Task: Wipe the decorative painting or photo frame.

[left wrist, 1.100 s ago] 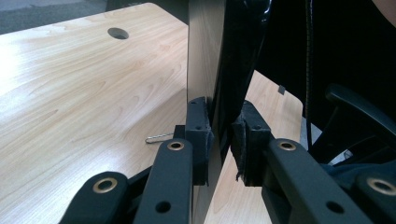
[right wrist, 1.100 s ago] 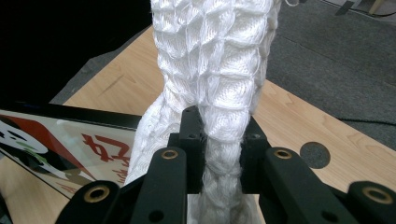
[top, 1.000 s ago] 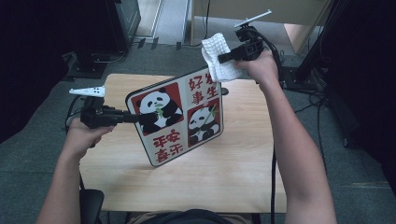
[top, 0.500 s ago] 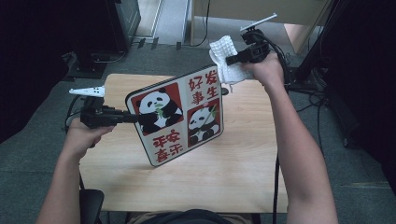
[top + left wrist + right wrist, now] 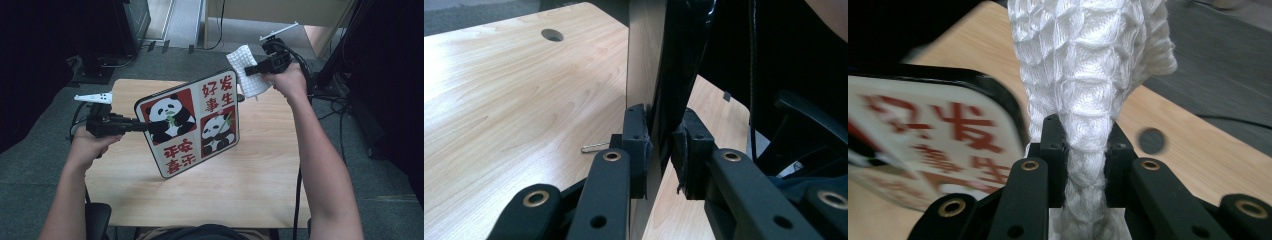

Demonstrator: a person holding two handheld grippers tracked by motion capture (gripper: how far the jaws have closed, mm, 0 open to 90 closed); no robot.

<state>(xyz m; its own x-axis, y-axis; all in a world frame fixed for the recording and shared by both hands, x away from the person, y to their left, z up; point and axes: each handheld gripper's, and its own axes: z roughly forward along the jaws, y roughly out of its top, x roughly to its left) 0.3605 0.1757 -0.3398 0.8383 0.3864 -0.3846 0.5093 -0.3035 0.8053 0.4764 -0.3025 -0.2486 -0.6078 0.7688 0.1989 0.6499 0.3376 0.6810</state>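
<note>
A flat board with panda pictures and red characters (image 5: 192,122) is held up on edge above the wooden table (image 5: 260,170). My left gripper (image 5: 142,126) is shut on the board's left edge; in the left gripper view both pads clamp the board's edge (image 5: 659,85). My right gripper (image 5: 248,72) is shut on a white waffle-weave cloth (image 5: 247,75), held just beyond the board's upper right corner. In the right gripper view the cloth (image 5: 1088,70) bunches up between the jaws, with the board (image 5: 933,130) at the left.
The table has a round cable hole (image 5: 552,34) near its far edge. A paper clip (image 5: 594,147) lies on the wood by the left jaws. Dark equipment and cables (image 5: 340,95) stand on the floor around the table. A chair (image 5: 809,125) is at the near side.
My right gripper has carried the cloth a little down and toward the board's upper right corner. The left gripper and the board have stayed in place.
</note>
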